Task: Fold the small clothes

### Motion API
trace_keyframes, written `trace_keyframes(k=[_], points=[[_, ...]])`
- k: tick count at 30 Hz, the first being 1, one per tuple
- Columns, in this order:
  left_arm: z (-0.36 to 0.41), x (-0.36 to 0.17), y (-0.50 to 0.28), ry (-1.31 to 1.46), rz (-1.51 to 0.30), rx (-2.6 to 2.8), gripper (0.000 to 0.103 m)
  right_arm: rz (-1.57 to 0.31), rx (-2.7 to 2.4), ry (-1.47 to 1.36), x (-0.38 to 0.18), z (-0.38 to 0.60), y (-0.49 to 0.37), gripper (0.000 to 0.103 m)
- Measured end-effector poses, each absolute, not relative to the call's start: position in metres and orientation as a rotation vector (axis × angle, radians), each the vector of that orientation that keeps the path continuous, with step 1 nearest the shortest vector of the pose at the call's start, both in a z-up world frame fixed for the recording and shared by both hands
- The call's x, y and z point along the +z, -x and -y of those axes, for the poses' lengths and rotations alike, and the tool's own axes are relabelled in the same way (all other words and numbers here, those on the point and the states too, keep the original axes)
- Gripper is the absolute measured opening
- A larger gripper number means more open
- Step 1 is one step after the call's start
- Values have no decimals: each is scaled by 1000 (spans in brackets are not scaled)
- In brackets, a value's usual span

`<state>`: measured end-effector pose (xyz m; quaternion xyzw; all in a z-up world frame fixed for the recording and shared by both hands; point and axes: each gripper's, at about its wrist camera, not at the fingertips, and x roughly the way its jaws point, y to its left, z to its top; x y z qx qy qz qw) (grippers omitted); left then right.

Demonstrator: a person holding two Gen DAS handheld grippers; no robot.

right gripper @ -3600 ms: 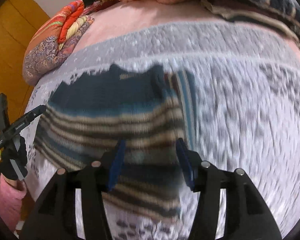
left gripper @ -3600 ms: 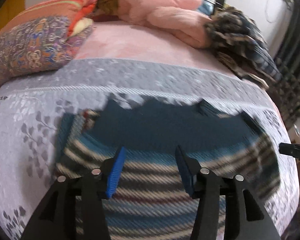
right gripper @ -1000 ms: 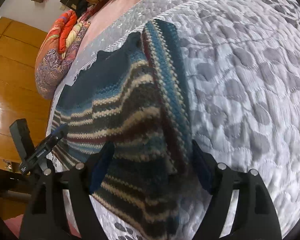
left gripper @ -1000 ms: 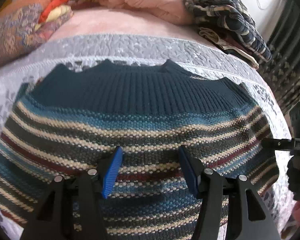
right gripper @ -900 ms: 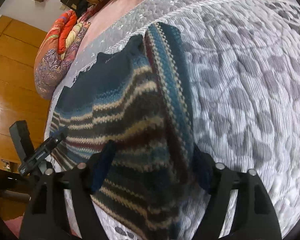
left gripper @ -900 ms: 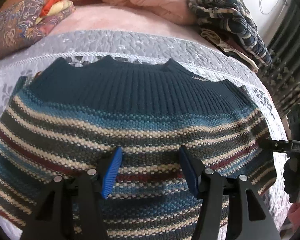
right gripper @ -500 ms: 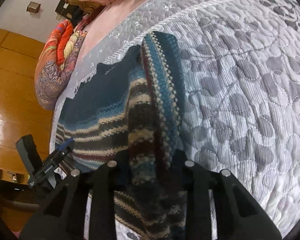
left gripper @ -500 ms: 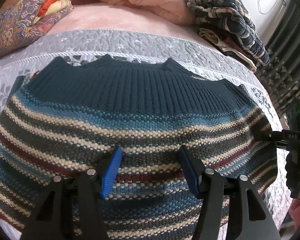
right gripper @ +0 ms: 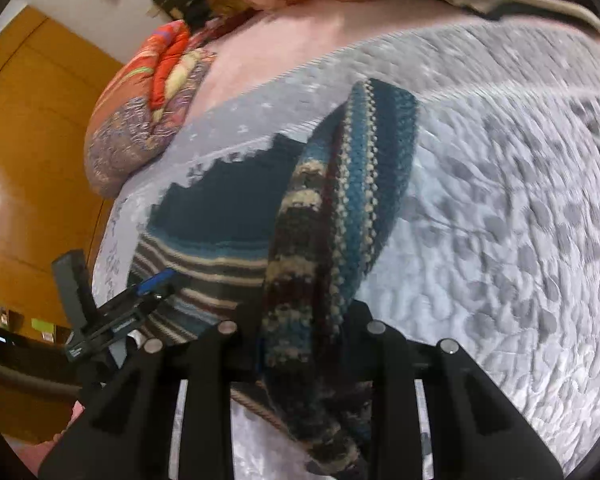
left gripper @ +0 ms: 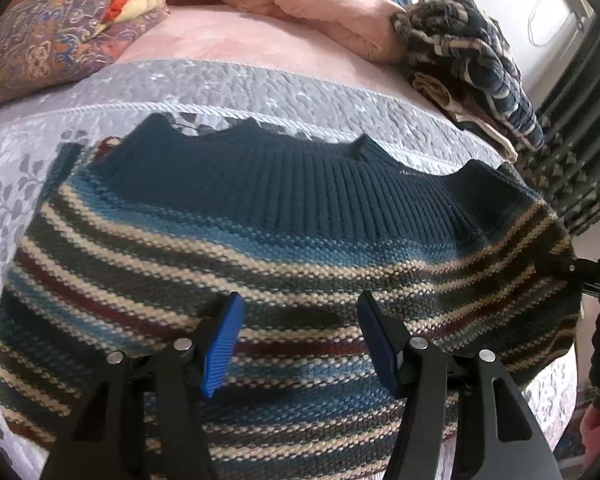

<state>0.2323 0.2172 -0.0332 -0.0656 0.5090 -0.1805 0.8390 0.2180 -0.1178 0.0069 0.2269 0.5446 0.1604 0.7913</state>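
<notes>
A small knitted sweater point(left gripper: 284, 240), dark teal ribbing at the far edge and cream, blue and maroon stripes nearer me, lies spread on the grey quilted bedspread point(left gripper: 260, 92). My left gripper point(left gripper: 298, 340) hovers open over its striped middle, blue pads apart, nothing held. In the right wrist view my right gripper point(right gripper: 300, 340) is shut on the sweater's right edge point(right gripper: 340, 208), which stands bunched and lifted off the bed. The left gripper point(right gripper: 140, 292) shows at the far left of that view. The right gripper's tip point(left gripper: 572, 268) shows at the sweater's right side.
Patterned pillows point(left gripper: 48, 36) lie at the back left. A pink blanket point(left gripper: 320, 4) and a pile of dark plaid clothes point(left gripper: 472, 60) sit at the back right. Bare quilt point(right gripper: 500, 220) spreads right of the sweater. Orange wooden panelling point(right gripper: 32, 160) stands beyond the bed's left side.
My right gripper has shut on the sweater's right edge and lifted it into a bunched fold. My left gripper stays open, drawn back slightly above the stripes.
</notes>
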Motion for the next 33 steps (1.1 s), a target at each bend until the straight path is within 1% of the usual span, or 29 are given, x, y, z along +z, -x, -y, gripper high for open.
trace_keyframes(k=[4, 8, 14, 22, 28, 31, 32, 33], points=[[-229, -24, -232, 165, -1058, -380, 60, -1155, 392, -428, 27, 88, -224, 25], [-240, -15, -233, 193, -1039, -377, 60, -1168, 409, -309, 39, 48, -233, 25], [-251, -12, -237, 237, -1039, -383, 60, -1205, 421, -193, 36, 0, -241, 25], [-265, -16, -241, 306, -1048, -392, 60, -1260, 425, -126, 21, -44, -246, 25], [-282, -28, -250, 464, -1084, -429, 59, -1297, 431, -109, 6, -69, -247, 31], [-284, -33, -252, 484, -1095, -433, 59, -1311, 441, -121, 0, -79, -248, 35], [-285, -35, -252, 487, -1099, -436, 59, -1319, 445, -126, -3, -82, -249, 37], [-284, -36, -252, 490, -1104, -439, 59, -1325, 450, -133, -5, -84, -249, 42]])
